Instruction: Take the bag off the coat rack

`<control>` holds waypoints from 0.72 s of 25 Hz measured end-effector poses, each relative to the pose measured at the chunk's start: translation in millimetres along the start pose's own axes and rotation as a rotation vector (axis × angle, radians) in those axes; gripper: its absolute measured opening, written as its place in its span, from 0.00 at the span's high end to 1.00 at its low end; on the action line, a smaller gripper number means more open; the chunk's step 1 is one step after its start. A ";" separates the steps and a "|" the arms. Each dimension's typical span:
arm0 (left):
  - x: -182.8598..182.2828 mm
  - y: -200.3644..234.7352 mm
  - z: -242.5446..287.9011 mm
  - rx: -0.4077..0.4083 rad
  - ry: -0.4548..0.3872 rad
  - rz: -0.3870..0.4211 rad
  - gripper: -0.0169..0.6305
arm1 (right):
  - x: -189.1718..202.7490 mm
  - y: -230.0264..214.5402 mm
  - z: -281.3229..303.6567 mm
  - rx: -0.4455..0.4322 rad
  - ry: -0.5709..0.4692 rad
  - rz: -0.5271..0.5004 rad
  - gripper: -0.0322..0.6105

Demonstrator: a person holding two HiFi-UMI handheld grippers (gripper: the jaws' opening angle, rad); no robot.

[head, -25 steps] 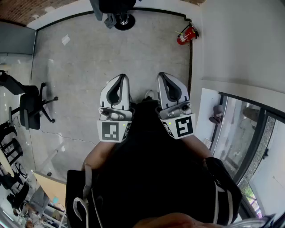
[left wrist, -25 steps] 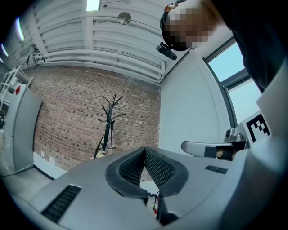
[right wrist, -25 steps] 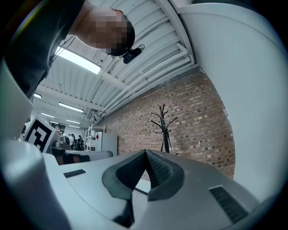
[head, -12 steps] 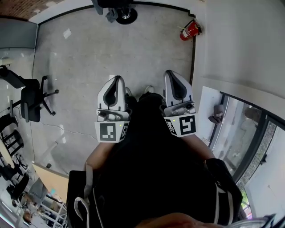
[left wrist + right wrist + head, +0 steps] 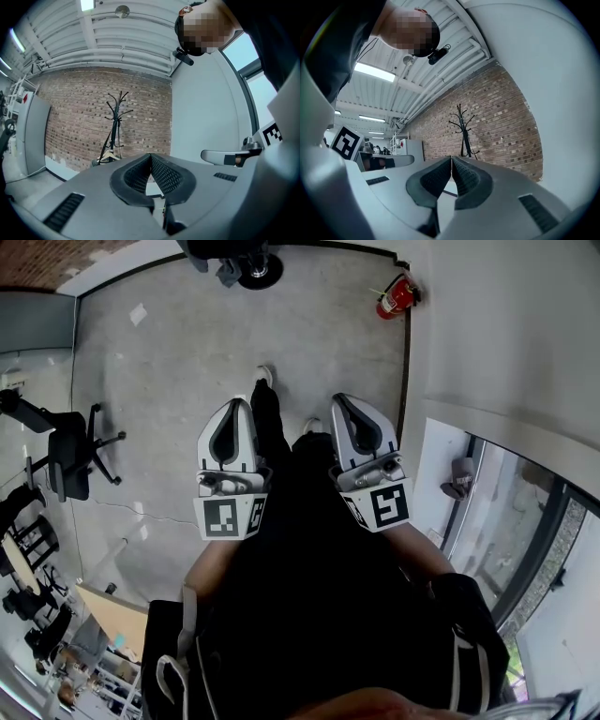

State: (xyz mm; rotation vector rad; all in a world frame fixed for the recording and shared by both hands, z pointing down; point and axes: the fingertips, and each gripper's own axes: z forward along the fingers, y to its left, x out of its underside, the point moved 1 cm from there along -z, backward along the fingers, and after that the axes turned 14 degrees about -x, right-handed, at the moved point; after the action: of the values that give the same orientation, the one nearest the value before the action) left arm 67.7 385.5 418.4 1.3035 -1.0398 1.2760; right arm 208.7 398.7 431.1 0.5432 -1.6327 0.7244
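Note:
The black coat rack (image 5: 116,123) stands far off against the brick wall; a bag's dark straps (image 5: 108,143) hang low on it with a pale piece at the bottom. In the right gripper view the coat rack (image 5: 464,129) is also distant. From above, only the rack's round base (image 5: 255,268) and a grey hanging bundle (image 5: 228,273) show at the top edge. My left gripper (image 5: 236,409) and right gripper (image 5: 343,401) are held side by side in front of the body. Both are shut and hold nothing.
A red fire extinguisher (image 5: 394,298) stands by the white wall at the right. An office chair (image 5: 70,460) is at the left. The person's leg and shoe (image 5: 265,381) reach forward between the grippers over the grey concrete floor (image 5: 178,362). A window (image 5: 525,521) lies at the right.
A leg and shoe have swung forward between the grippers. The rack's base and the extinguisher have slid towards the top edge. Both grippers stay shut.

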 end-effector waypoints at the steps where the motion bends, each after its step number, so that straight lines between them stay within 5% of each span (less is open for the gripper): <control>1: 0.8 -1.6 3.8 0.001 0.000 -0.001 0.94 | 2.4 -2.7 0.4 -0.001 0.003 0.006 0.92; 10: 7.4 2.7 57.3 0.035 -0.009 -0.043 0.94 | 2.3 -34.2 28.6 0.017 0.004 -0.018 0.92; 18: 4.9 28.1 145.9 0.101 -0.023 -0.058 0.94 | -7.3 -90.5 110.1 0.059 -0.007 -0.068 0.92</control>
State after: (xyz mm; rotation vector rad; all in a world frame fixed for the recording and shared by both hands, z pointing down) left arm 60.8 237.8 433.0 1.4180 -0.9571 1.2866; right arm 197.3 256.5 427.6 0.6420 -1.5957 0.7226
